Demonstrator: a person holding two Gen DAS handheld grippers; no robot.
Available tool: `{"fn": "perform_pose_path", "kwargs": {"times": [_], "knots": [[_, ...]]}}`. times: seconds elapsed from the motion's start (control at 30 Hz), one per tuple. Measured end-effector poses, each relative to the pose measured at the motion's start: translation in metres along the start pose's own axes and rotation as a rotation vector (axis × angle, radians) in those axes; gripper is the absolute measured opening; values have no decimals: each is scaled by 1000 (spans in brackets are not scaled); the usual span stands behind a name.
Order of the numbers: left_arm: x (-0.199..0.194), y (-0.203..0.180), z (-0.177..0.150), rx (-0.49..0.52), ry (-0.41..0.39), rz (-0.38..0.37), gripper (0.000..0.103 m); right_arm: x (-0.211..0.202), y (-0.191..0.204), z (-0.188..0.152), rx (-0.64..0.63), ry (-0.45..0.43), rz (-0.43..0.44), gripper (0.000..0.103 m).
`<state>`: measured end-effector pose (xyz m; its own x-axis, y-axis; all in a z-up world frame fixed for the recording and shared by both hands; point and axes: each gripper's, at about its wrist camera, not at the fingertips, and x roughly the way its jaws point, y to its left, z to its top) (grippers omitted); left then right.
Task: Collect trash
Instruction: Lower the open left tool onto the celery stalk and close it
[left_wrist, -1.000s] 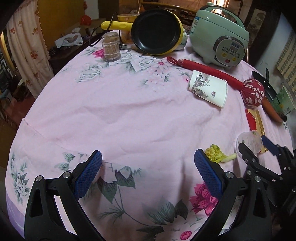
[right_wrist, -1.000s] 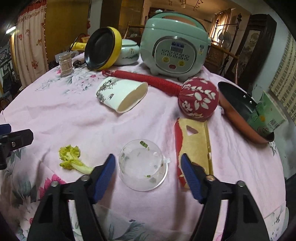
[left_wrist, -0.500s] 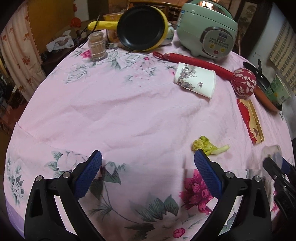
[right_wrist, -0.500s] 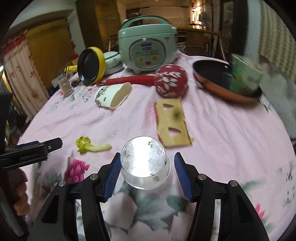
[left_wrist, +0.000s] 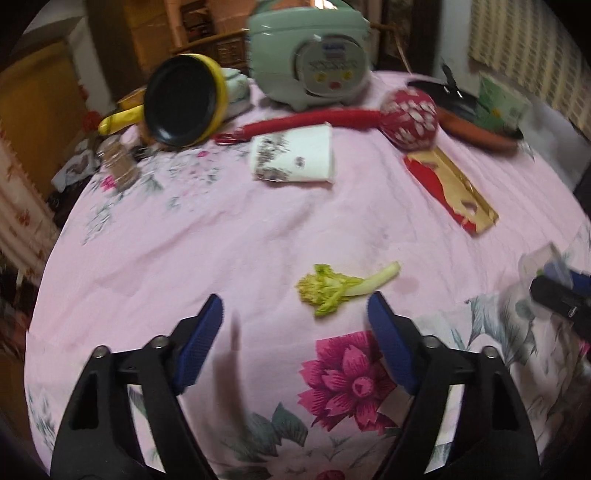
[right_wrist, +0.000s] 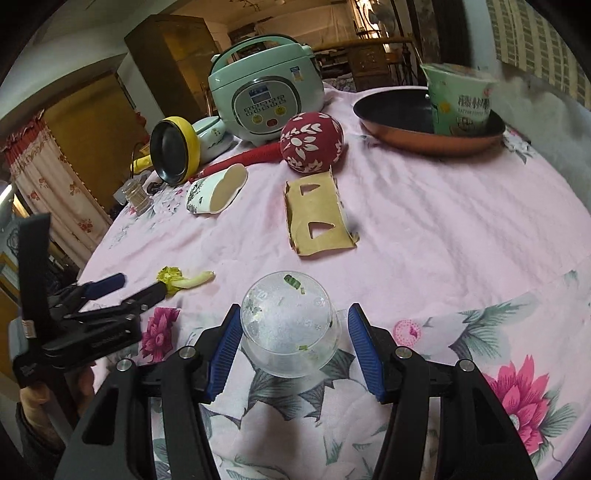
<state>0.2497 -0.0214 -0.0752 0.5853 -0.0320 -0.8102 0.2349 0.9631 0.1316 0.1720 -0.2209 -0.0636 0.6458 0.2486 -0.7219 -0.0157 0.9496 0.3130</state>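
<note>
**Plastic cup now between the right jaws; left gripper lines up on the vegetable scrap**

The right gripper (right_wrist: 291, 345) has come in around the clear plastic cup (right_wrist: 290, 325), which a second ago lay on the pink floral tablecloth (right_wrist: 424, 229) ahead of wide jaws. The jaws are now narrower: the left pad touches the cup wall, while a slim gap shows at the right pad, so the grip looks not quite closed.

The left gripper (left_wrist: 295, 332), jaws wide and holding nothing, has swung towards the leafy vegetable scrap (left_wrist: 341, 286), which now lies just ahead of its right fingertip instead of off to the side. The torn cardboard piece (right_wrist: 317, 216) and the tipped paper cup (right_wrist: 216, 190) lie untouched farther back, so most of the trash remains to gather
</note>
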Motion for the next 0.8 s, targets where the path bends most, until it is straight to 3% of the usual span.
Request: {"fn": "perform_pose_path", "kwargs": {"times": [0.07, 0.13, 0.47, 0.63, 0.8], "knots": [[10, -9, 3, 102, 27, 38, 69, -3, -2, 1, 9, -1, 10, 58], [14, -10, 7, 151, 36, 26, 69, -7, -2, 1, 11, -7, 21, 58], [24, 8, 21, 159, 34, -154, 67, -8, -3, 3, 35, 10, 67, 58], [19, -5, 20, 218, 28, -240, 67, -4, -2, 2, 40, 29, 80, 58], [21, -21, 20, 303, 37, -243, 67, -6, -2, 2, 41, 29, 89, 58]]}}
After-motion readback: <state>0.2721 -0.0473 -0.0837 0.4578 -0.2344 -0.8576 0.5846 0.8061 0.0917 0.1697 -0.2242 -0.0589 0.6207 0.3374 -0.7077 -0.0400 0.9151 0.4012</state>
